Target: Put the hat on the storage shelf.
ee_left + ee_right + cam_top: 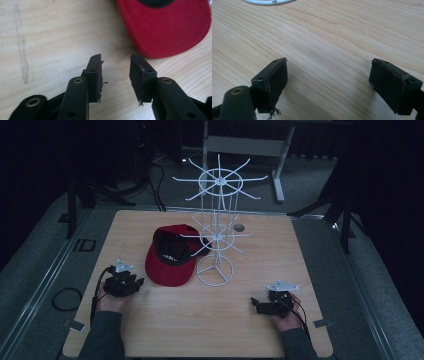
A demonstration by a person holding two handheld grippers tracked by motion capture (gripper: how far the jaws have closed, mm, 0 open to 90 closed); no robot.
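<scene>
Left claw: my left gripper (131, 282) rests on the wooden table (165, 320), jaws parted, nothing between them.
Cap: the red baseball cap (170, 257) lies just beyond my left jaws, brim toward me, beside the rack.
Rack: the white wire display stand (216, 230) stands upright mid-table.
Right claw: my right gripper (260, 306) gapes wide over bare wood.

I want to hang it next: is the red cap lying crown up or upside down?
Upside down: the red cap lies on the table, its dark inside facing up.
</scene>
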